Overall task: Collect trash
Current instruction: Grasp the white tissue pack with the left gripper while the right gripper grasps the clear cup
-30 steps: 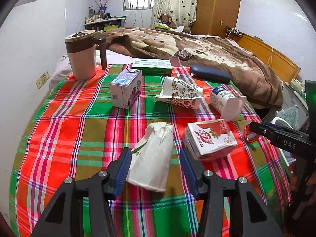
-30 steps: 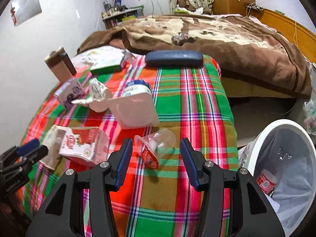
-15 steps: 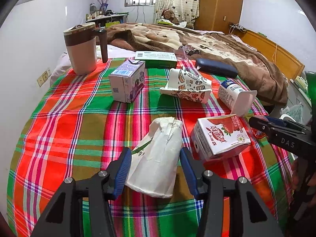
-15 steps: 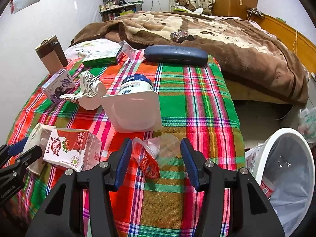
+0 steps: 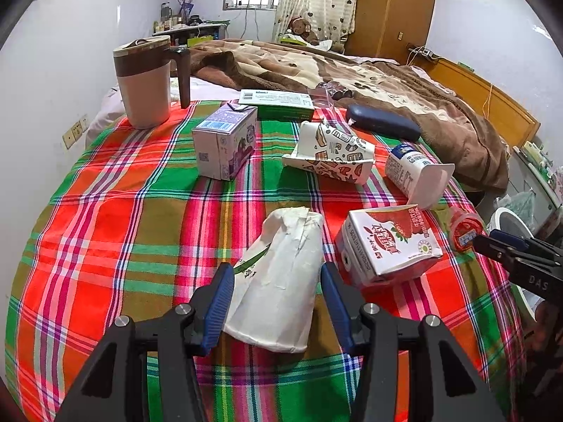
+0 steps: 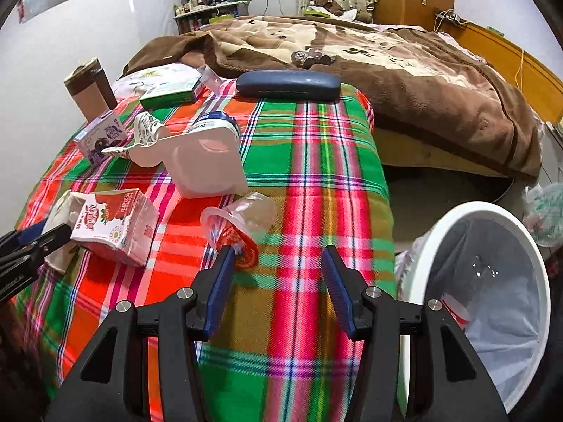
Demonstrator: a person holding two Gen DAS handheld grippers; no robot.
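A crumpled white paper bag (image 5: 278,281) lies on the plaid cloth (image 5: 105,228) between the fingers of my left gripper (image 5: 278,299), which is open; the pads flank it without squeezing. A red strawberry carton (image 5: 387,242) sits just right of the bag. My right gripper (image 6: 278,274) is open over the cloth near the table's right edge. A clear plastic cup with a red lid (image 6: 239,225) lies on its side just ahead of the left fingertip (image 6: 223,263), which overlaps the lid. The white bin (image 6: 527,246) with a liner stands on the floor to the right.
Farther back lie a purple carton (image 5: 225,144), a patterned crushed paper cup (image 5: 330,154) and a white yoghurt tub (image 5: 415,172). A brown-banded mug (image 5: 144,81), a green box (image 5: 278,103) and a dark blue case (image 5: 383,123) sit near the bed with its brown blanket (image 6: 387,52).
My left gripper has come closer, so the white bag sits deeper between its fingers. The right gripper has shifted right; the plastic cup now lies by its left fingertip instead of centred.
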